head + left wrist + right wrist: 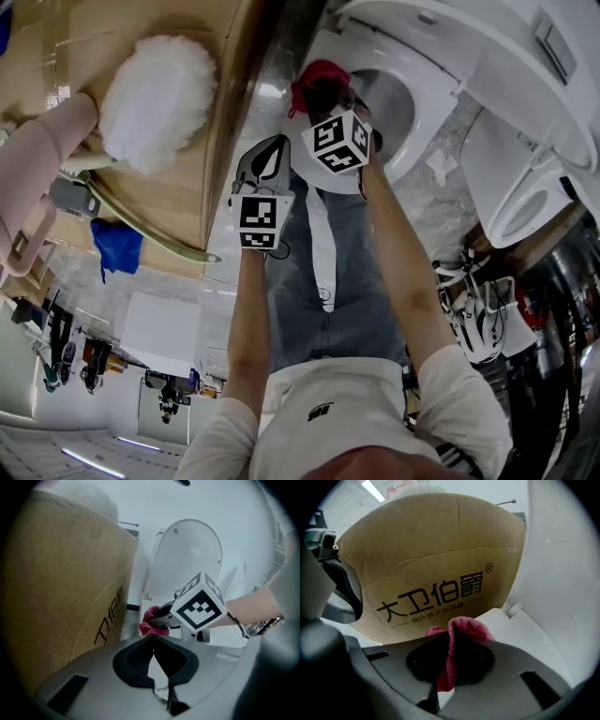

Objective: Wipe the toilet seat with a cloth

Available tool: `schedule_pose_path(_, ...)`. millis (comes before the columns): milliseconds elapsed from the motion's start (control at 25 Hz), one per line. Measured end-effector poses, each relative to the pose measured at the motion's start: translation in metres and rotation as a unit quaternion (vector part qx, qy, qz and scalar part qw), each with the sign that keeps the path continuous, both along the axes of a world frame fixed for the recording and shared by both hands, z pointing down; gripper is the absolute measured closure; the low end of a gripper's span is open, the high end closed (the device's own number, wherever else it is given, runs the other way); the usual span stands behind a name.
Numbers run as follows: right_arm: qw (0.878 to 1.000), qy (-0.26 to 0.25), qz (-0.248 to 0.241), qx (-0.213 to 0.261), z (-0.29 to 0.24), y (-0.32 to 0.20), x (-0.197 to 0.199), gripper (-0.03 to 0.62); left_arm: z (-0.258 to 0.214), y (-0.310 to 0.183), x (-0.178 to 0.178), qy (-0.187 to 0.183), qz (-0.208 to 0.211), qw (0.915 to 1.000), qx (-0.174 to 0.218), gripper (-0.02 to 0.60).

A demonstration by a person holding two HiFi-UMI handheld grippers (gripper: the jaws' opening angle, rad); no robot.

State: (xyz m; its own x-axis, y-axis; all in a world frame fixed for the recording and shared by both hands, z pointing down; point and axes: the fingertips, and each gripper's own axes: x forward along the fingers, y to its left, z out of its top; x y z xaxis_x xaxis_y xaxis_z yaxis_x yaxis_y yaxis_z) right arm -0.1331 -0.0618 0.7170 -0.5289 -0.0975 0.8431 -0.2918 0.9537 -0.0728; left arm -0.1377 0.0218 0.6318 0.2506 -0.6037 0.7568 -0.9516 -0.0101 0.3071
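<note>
Cloth [317, 77], red, is at the left edge of toilet seat [424, 139] in head view, pinched in right gripper [325, 96]. Left gripper [274, 150] hangs nearer, just beside cardboard box [187, 202]. Only a narrow floor strip btwn box & toilet.

Left gripper view: its jaws are together w/ nothing in them. Cloth is ahead at the right gripper's tips, w/ raised lid [187, 555] beyond.

Right gripper view: jaws clamped on cloth, seat edge to the right, box wall close ahead.

red cloth [465, 629] lower part hidden between fingers [477, 660], cardboard box [61, 573] cut off at left edge
</note>
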Motion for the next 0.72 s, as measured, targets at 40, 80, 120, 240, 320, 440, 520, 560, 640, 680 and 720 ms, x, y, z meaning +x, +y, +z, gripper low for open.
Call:
schedule_pose_path(40,1.000,-0.002,0.005,-0.001,0.000,-0.003,0.001,0.583,0.000,-0.001,0.001,0.000,0.000,1.0000,0.000,0.572)
schedule_pose_path(80,1.000,-0.004,0.011,-0.003,-0.001,-0.006,0.001,0.583,0.000,-0.003,0.001,-0.001,0.000,1.0000,0.000,0.572)
schedule_pose_path(120,1.000,-0.006,0.017,-0.005,-0.001,-0.010,0.001,0.583,0.000,-0.004,0.002,-0.001,0.000,1.0000,0.000,0.572)
schedule_pose_path(240,0.999,-0.009,0.030,-0.007,-0.002,-0.019,0.003,0.583,0.000,-0.009,0.005,-0.001,0.001,1.0000,0.000,0.572)
schedule_pose_path(320,0.999,-0.010,0.033,-0.005,-0.002,-0.025,0.004,0.583,0.000,-0.012,0.008,-0.001,0.002,1.0000,0.000,0.572)
schedule_pose_path(440,0.999,-0.012,0.036,-0.002,-0.003,-0.033,0.007,0.583,-0.001,-0.017,0.012,-0.002,0.003,1.0000,0.001,0.572)
schedule_pose_path(520,0.999,-0.013,0.038,0.000,-0.004,-0.039,0.009,0.583,-0.001,-0.021,0.013,-0.003,0.003,1.0000,0.002,0.572)
schedule_pose_path(560,0.999,-0.014,0.039,0.001,-0.004,-0.041,0.010,0.583,-0.002,-0.023,0.014,-0.003,0.002,1.0000,0.002,0.572)
schedule_pose_path(640,0.999,-0.015,0.043,0.004,-0.005,-0.048,0.012,0.583,-0.002,-0.027,0.017,-0.003,0.003,1.0000,0.004,0.572)
schedule_pose_path(680,0.999,-0.015,0.045,0.006,-0.006,-0.051,0.014,0.583,-0.003,-0.029,0.018,-0.003,0.003,1.0000,0.004,0.572)
schedule_pose_path(720,0.999,-0.015,0.048,0.008,-0.006,-0.054,0.015,0.583,-0.003,-0.031,0.020,-0.003,0.004,1.0000,0.004,0.572)
